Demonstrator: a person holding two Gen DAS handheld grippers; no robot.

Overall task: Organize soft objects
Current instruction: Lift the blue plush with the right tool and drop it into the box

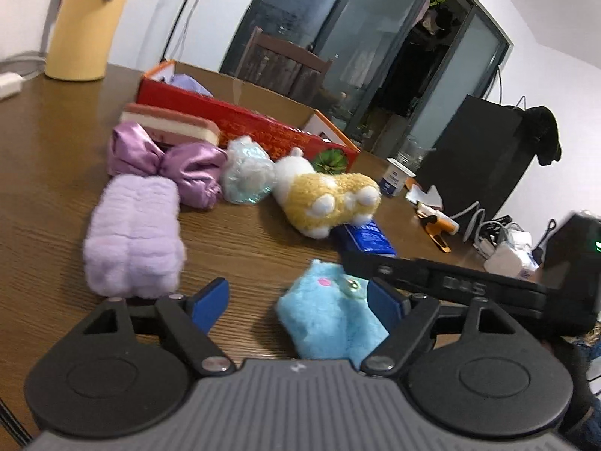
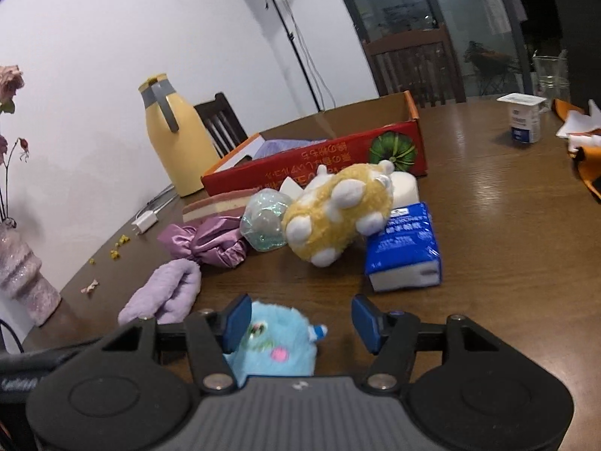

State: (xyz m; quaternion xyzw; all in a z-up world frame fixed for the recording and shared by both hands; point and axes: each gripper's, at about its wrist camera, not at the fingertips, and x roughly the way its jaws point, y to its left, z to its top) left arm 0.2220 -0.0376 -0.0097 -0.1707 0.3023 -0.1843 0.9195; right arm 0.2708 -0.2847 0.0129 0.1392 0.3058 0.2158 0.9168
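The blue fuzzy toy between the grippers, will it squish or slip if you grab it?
The blue fuzzy toy looks like stuffed plush, so it would probably squash between the pads and spring back. Its long fur likely grips well, so slipping seems unlikely. It appears light, and lying low on the table it shouldn't roll away.

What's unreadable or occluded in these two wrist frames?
- Red box interior: its front wall hides all but a bit of purple in both views.
- Blue plush toy: lower body cut off by the right gripper housing in the right view.
- Tissue pack: mostly behind the yellow plush dog in the left view.
- Cup label: too small.
- Left view: motion blur.
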